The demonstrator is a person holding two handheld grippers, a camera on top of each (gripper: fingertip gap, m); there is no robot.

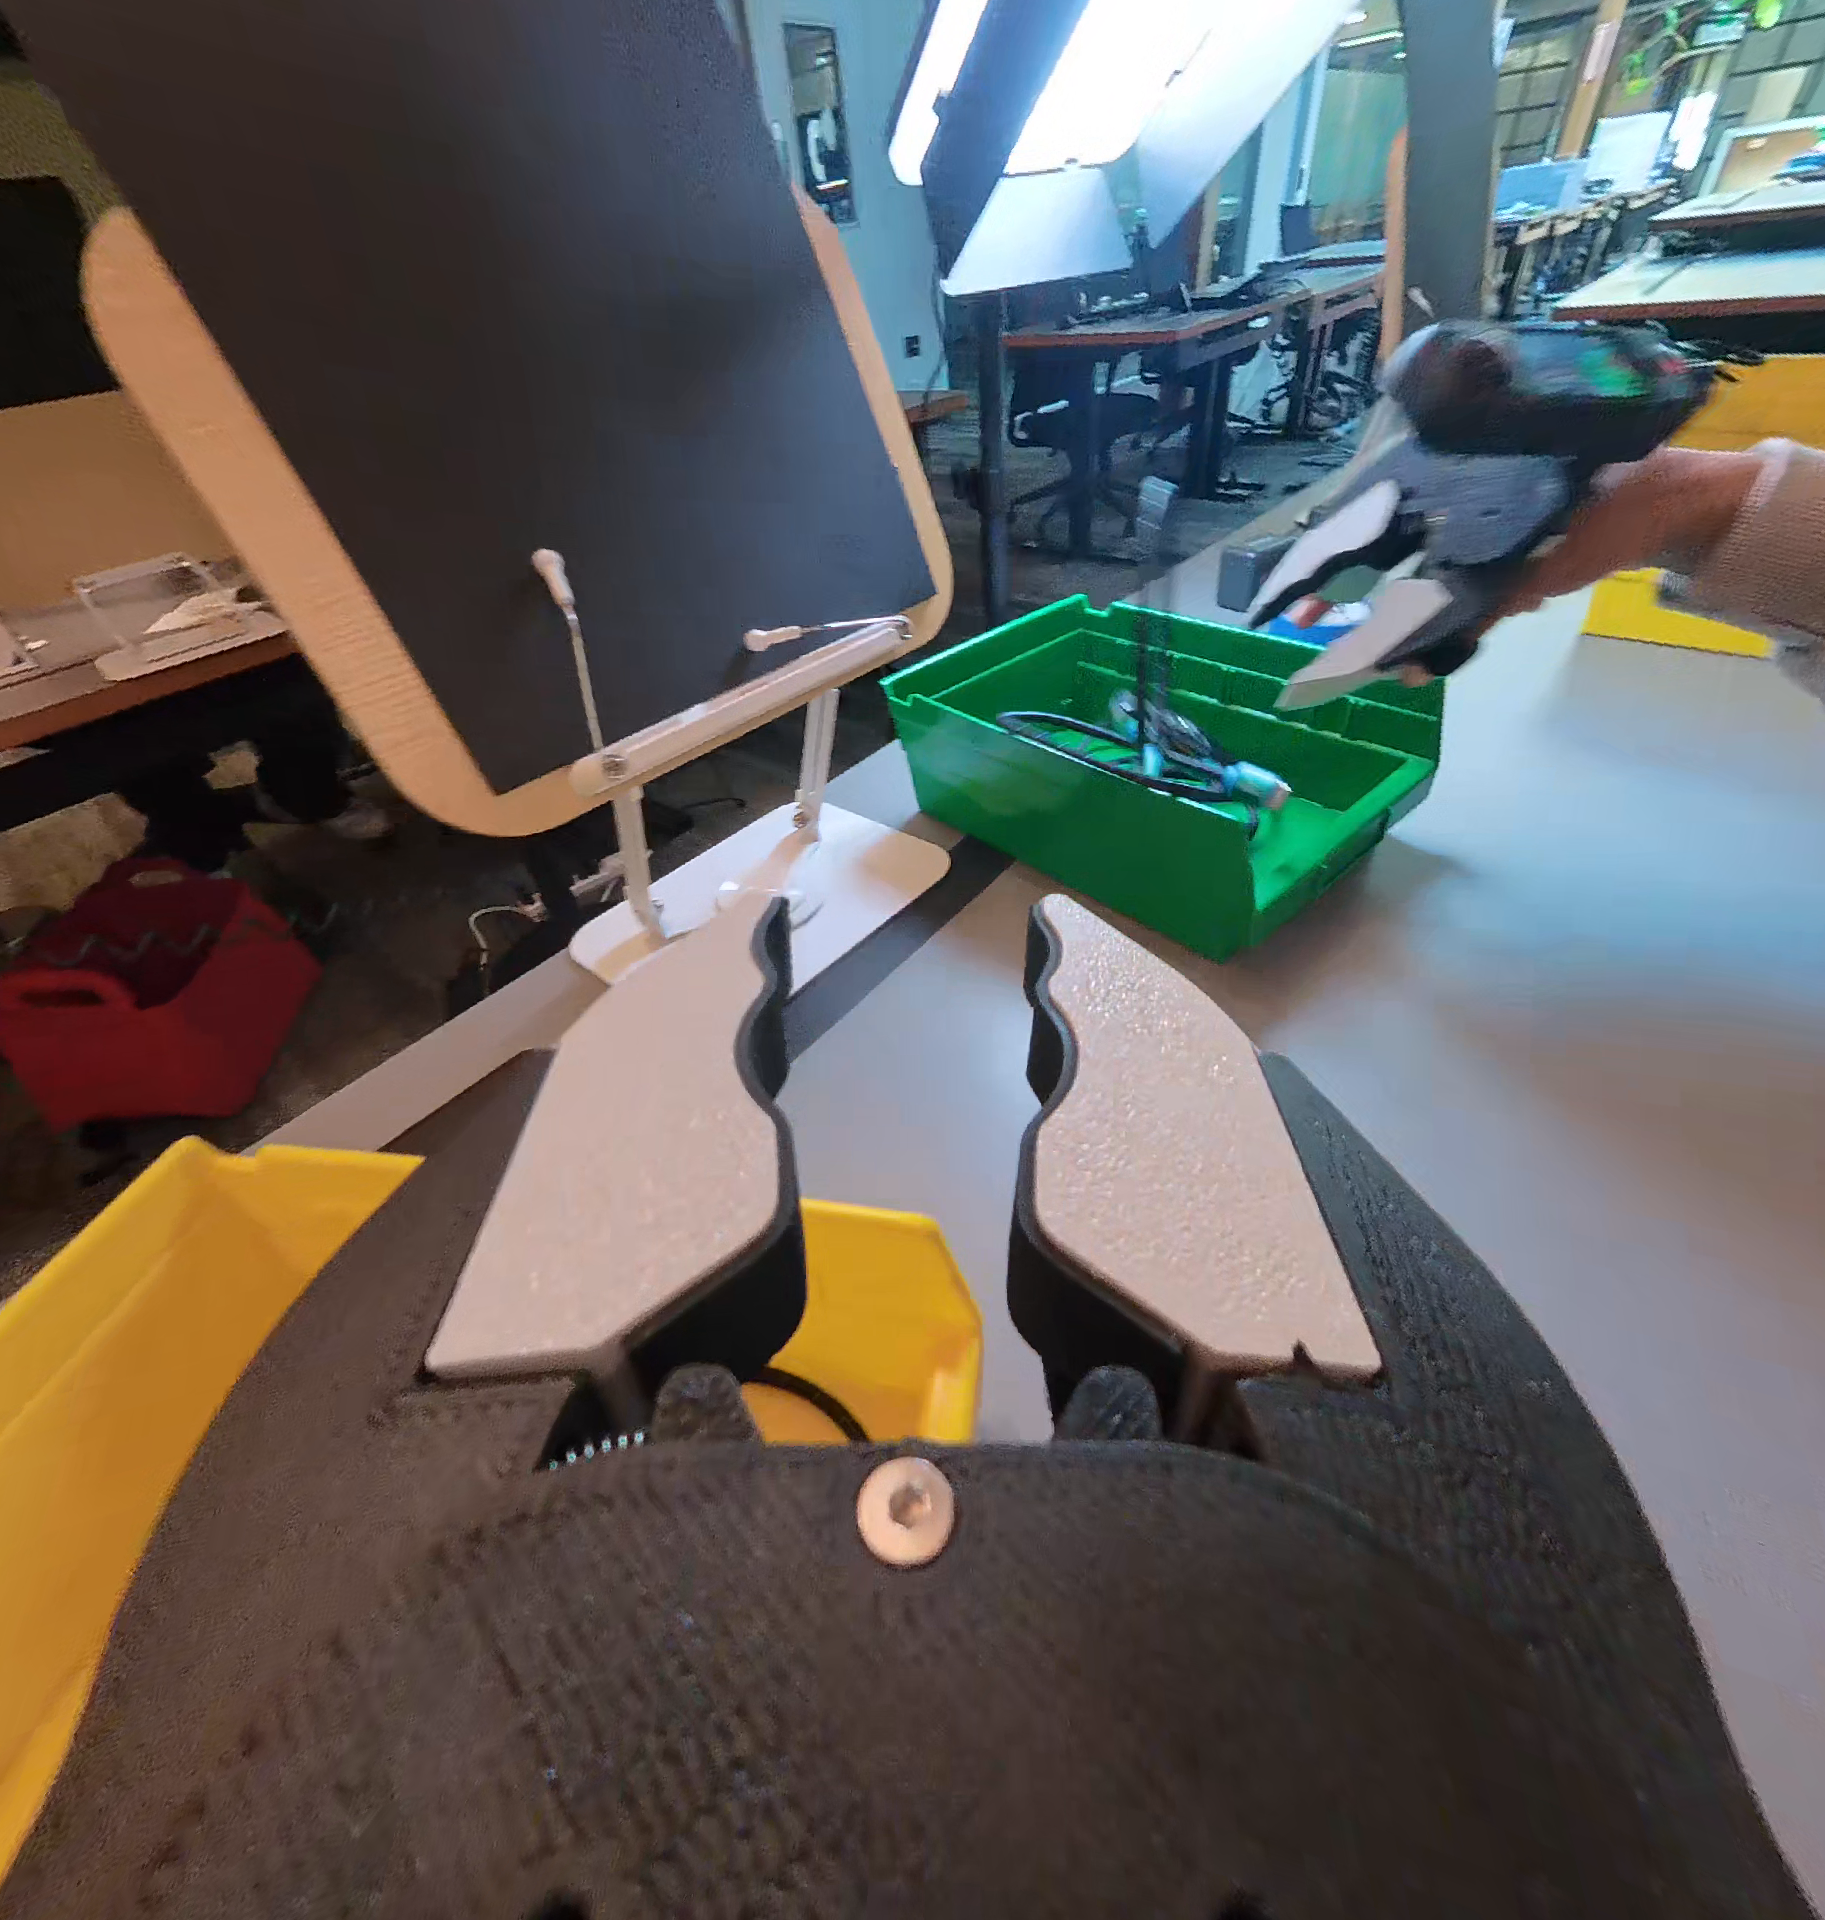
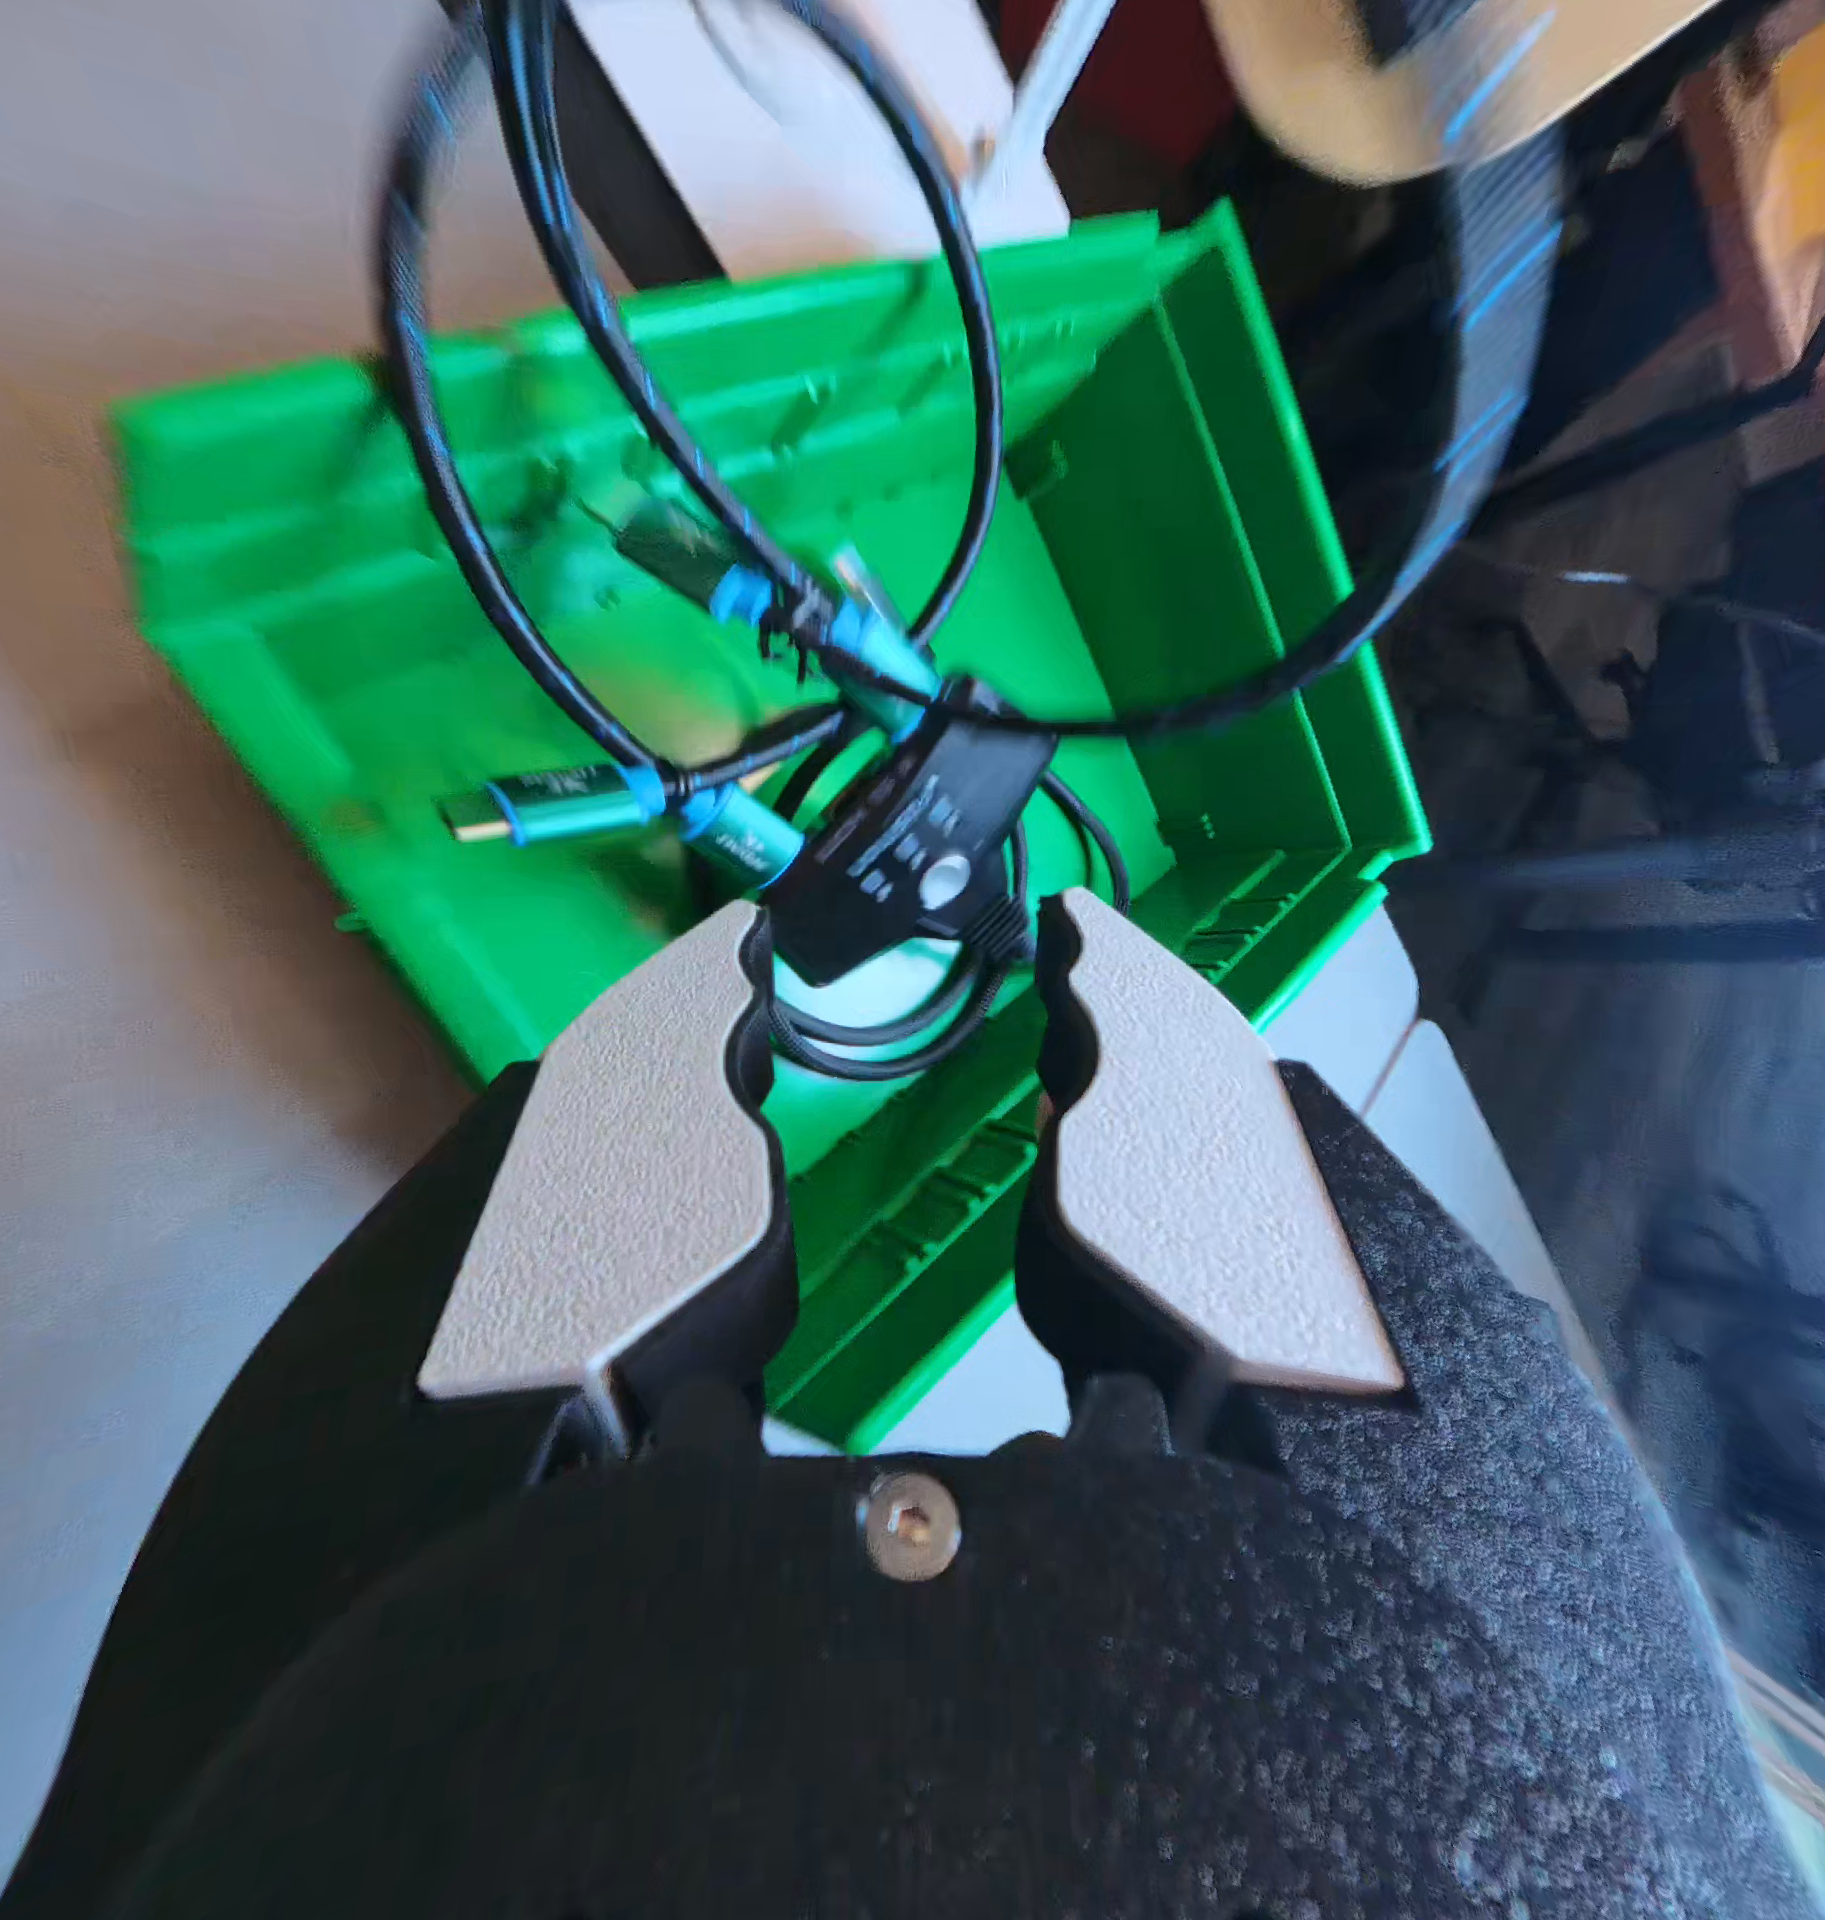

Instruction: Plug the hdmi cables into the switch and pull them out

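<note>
A green bin (image 2: 1147, 540) holds a small black HDMI switch (image 2: 918, 842) and black cables with teal plugs (image 2: 565, 810). Cable loops (image 2: 981, 416) rise above the bin. My right gripper (image 2: 900, 914) is open and empty, hovering just above the switch, its fingertips on either side of the switch's near end. In the left wrist view the green bin (image 1: 1126, 862) stands at mid-table with the cables (image 1: 1178, 748) inside, and the right gripper (image 1: 1334, 634) hangs over its far right corner. My left gripper (image 1: 906, 935) is open and empty, above the table well short of the bin.
A yellow bin (image 1: 108, 1382) sits under my left gripper at the near left. A white stand (image 1: 773, 894) holding a tilted dark panel (image 1: 492, 343) stands at the table's left edge, left of the green bin. Another yellow bin (image 1: 1791, 405) lies behind the right hand. About 40 cm separates my left fingertips from my right.
</note>
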